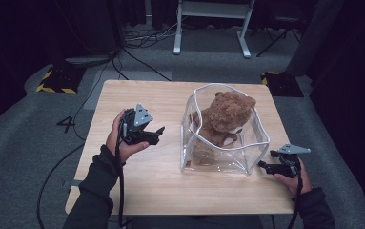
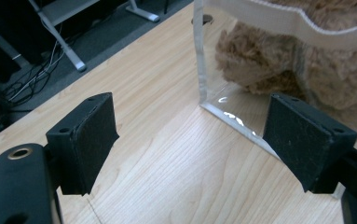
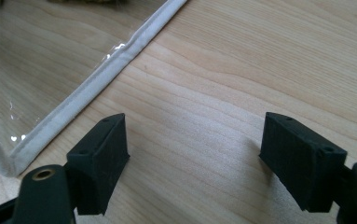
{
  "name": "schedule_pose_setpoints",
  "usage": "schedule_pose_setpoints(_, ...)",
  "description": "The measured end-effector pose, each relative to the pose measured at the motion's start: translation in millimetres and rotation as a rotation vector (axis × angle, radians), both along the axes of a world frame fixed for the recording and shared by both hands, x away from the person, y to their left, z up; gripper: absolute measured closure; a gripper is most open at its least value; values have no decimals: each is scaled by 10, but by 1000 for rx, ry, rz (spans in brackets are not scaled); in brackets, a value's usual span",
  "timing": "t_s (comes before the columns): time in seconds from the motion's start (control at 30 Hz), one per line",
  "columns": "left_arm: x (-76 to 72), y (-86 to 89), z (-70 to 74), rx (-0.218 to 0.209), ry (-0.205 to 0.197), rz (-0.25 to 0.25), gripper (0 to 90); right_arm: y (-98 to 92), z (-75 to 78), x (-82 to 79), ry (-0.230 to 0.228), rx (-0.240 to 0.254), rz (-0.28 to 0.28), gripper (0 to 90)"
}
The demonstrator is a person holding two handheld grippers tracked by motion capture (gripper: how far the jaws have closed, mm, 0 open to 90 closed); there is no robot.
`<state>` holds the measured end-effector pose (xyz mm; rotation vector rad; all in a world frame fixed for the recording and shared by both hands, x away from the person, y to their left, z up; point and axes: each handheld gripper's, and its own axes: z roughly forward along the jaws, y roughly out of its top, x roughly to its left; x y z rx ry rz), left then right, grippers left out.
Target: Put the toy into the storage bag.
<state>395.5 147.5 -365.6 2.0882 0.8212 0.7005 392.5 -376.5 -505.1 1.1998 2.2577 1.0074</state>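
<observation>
Teddy bear inside seemingly unlabelled clear bag.

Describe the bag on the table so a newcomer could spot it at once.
On the wooden table, look right of centre, between the left gripper and the right gripper. The bag stands there open-topped: clear plastic with white piping on its edges, and a brown teddy bear sitting inside.

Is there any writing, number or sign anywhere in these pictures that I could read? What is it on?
"4": a dark figure on the grey floor left of the wooden table.
Yellow-and-black hazard stripes, no words: on the dark floor plate at far left.
Nothing is written on the clear bag, the teddy bear or either tool.
</observation>
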Motion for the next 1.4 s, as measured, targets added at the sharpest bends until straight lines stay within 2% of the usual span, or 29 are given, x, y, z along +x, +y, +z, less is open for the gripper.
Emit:
schedule_pose_setpoints(0.4,-23,80,-248,42,42,-1,174,0,0,0,0,0,0,227)
schedule_pose_setpoints(0.63,-26,104,-401,74,73,17,174,0,0,0,0,0,0,227)
schedule_pose_setpoints(0.7,-26,106,-450,68,87,18,175,0,0,0,0,0,0,227)
schedule_pose_setpoints(0.97,-23,164,-603,93,125,30,175,0,0,0,0,0,0,226)
schedule_pose_setpoints(1.4,-67,292,-840,106,181,57,175,0,0,0,0,0,0,227)
